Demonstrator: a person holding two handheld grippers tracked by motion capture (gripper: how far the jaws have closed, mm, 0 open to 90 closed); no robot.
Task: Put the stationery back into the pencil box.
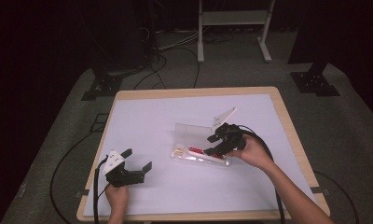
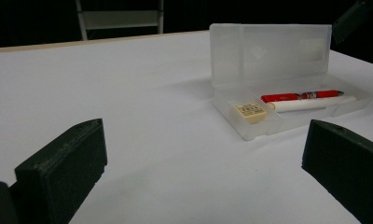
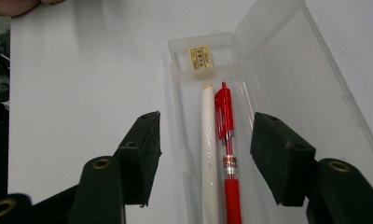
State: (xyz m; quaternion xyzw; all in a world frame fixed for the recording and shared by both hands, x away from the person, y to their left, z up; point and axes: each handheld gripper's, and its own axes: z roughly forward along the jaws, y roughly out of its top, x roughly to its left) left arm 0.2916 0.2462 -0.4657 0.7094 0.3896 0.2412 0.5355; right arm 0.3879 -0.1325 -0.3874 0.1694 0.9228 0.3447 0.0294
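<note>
The clear plastic pencil case [image 1: 201, 154] lies open on the white table cover [image 1: 142, 121], a little right of the middle, with its lid [image 2: 268, 51] standing up on the far side. Inside it lie a red pen [image 3: 227, 154] and a white pen [image 3: 209, 149] side by side, and a small cream eraser [image 2: 251, 111] at the left end. The right gripper [image 1: 213, 143] hangs over the right end of the case, tilted down and to the left from the right hand [image 1: 250, 151]; its jaws stand wide apart over the two pens and grip nothing. The left gripper [image 1: 138, 158] rests low on the near left of the table, pointing right towards the case, held by the left hand [image 1: 117, 193]; its jaws are also wide apart and empty.
</note>
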